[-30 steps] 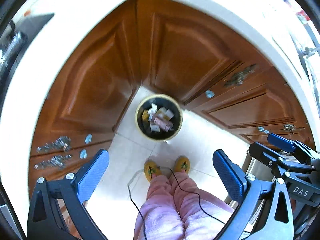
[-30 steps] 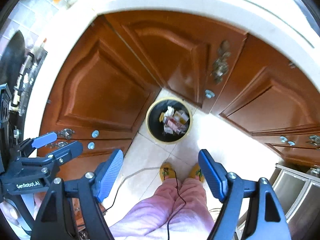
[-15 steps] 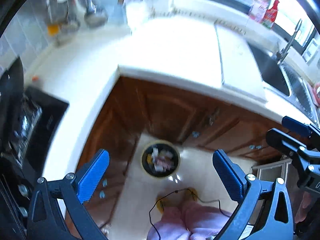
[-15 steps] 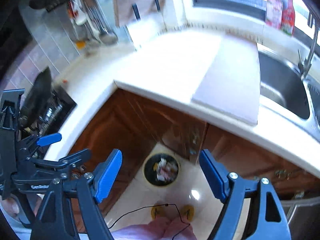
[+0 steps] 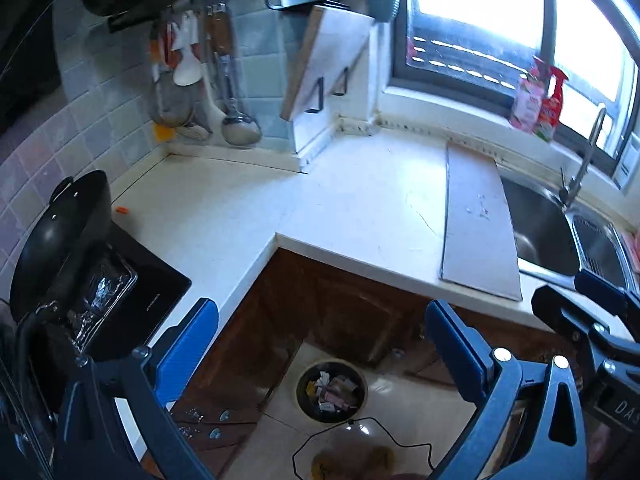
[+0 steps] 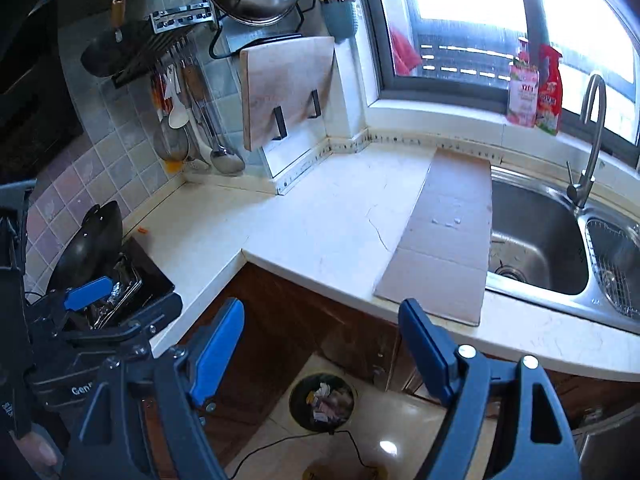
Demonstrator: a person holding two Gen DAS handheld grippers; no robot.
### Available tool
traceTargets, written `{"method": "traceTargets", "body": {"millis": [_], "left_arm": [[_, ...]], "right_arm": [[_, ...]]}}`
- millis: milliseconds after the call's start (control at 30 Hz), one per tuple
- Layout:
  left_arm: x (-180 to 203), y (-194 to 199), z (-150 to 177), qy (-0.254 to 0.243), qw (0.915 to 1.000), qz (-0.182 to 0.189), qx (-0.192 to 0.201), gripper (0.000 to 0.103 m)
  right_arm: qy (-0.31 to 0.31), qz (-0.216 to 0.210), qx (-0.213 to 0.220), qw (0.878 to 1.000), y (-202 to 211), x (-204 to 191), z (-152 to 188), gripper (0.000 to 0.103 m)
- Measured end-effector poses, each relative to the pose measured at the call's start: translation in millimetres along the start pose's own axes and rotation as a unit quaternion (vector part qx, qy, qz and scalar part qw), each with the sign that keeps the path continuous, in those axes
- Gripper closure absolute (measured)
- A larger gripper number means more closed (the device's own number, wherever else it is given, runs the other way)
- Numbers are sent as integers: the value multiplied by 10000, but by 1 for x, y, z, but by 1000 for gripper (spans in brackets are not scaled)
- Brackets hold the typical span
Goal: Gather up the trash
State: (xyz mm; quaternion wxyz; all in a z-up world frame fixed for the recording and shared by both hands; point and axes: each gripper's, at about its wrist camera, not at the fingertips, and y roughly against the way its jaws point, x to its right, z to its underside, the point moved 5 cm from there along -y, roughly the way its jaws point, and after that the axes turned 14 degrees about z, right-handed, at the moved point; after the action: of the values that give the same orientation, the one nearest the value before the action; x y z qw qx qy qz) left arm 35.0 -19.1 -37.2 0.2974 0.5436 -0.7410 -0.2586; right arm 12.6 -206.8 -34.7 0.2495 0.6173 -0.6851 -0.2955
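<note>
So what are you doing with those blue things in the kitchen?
A person is collecting trash with two hand-held tongs. Right now the left tongs and right tongs are both open and hold nothing. They point over the white counter. The trash bin sits on the floor below, already holding scraps. A flat piece of cardboard lies on the counter beside the sink.

A flat piece of cardboard [image 6: 444,236] lies on the white counter [image 6: 320,216], touching the sink [image 6: 536,236] at its 3 o'clock. A black pan [image 6: 88,240] sits at 9 o'clock. A cutting board [image 6: 288,88] hangs at 12 o'clock.
</note>
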Motion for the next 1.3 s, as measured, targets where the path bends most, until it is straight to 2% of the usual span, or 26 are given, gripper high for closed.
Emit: {"method": "traceTargets", "body": {"millis": [433,1300], "left_arm": [[-5,9,0,218,9994,-105,233,1],[-3,20,3,188,9980,-411,443,1]], "right_arm": [[144,-89,168,9997,0,-7,-8,23],[217,-179,276,9992,2,-11,-8,23]]}}
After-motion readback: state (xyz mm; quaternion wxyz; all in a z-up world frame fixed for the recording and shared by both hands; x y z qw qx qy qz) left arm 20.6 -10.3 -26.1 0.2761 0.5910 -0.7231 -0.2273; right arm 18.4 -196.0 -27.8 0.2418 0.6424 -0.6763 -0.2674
